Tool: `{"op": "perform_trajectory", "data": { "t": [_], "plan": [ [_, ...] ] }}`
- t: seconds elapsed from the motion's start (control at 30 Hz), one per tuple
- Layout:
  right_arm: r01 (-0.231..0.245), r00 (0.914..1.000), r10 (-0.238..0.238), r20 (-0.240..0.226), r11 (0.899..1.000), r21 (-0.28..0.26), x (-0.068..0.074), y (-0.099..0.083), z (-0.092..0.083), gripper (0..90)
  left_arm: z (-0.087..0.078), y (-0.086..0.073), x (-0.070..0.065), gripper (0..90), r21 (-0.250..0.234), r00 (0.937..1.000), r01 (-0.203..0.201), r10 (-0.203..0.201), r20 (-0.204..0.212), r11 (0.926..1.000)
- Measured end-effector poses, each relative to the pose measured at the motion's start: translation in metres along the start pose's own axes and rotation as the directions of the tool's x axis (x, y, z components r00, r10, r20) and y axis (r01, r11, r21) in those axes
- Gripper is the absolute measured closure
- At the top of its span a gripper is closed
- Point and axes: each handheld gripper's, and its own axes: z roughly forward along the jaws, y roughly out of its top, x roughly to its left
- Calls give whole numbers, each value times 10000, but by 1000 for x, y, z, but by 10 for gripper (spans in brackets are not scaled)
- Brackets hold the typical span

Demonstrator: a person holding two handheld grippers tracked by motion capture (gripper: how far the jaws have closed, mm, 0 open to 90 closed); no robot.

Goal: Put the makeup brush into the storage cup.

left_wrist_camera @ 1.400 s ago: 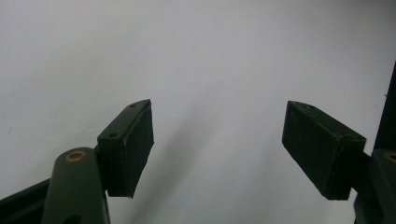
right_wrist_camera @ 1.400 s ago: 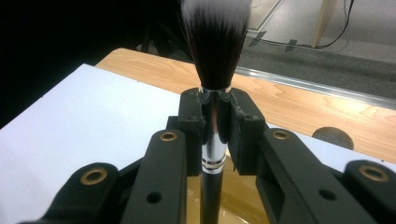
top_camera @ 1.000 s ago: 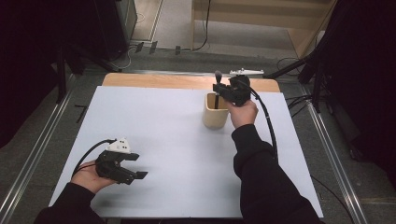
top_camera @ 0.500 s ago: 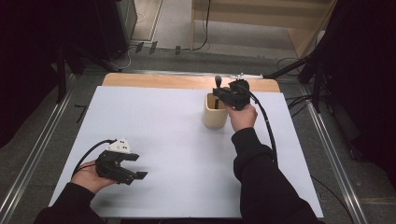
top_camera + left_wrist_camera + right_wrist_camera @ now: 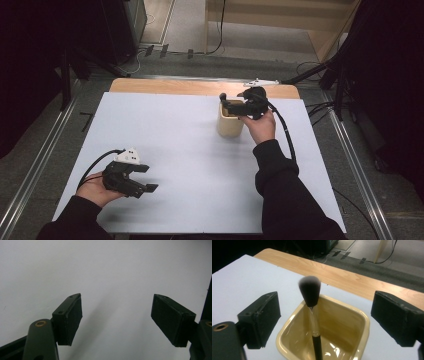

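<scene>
A tan square cup (image 5: 230,126) stands on the white sheet at the far right. A make-up brush (image 5: 223,97) stands in it, dark bristle head up. In the right gripper view the brush (image 5: 310,291) is blurred and leans in the cup (image 5: 360,339). My right gripper (image 5: 228,104) hovers over the cup's mouth; its jaws have just been opening, and the brush stands between them untouched, gripper (image 5: 324,317) open. My left gripper (image 5: 146,178) rests low at the near left, open and holding nothing, its pads (image 5: 71,317) wide over bare white sheet.
The white sheet (image 5: 175,130) covers most of the table; a strip of bare wood (image 5: 165,86) shows along the far edge. A small white object (image 5: 260,82) lies on that strip behind the right hand. Metal rails run along both sides.
The right jaws have parted and let go of the brush, which has dropped a little lower into the cup. The left hand has stayed put.
</scene>
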Motion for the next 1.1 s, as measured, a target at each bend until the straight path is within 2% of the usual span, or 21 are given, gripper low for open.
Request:
{"op": "perform_trajectory", "data": {
  "t": [0.17, 0.47, 0.57, 0.7, 0.8, 1.1],
  "plan": [
    [-98, 9988, 97, -488, 10000, -19, -4, -2, -6, 86, 0, 0, 0, 263, 56, 10000, -54, 54, -20, 10000],
    [147, 9963, -115, -850, 9992, 368, -5, -9, -15, 96, 1, 0, 0, 263, 46, 10000, -59, 59, -14, 10000],
    [367, 9964, -343, -772, 9989, 291, -3, -11, -19, 132, 1, 0, 0, 263, 48, 10000, -56, 56, -4, 10000],
    [373, 9935, -339, -1089, 9989, 299, 1, -16, -24, 136, 0, 0, 1, 263, 41, 10000, -18, 18, -7, 10000],
    [551, 9907, -487, -1271, 9974, 472, 5, -20, -27, 136, 1, 0, 0, 263, 42, 10000, -22, 22, -29, 10000],
    [944, 9816, -836, -1715, 9940, 559, 17, -27, -39, 144, 2, 1, 0, 263, 91, 10000, -89, 89, -7, 9999]
  ]
}}
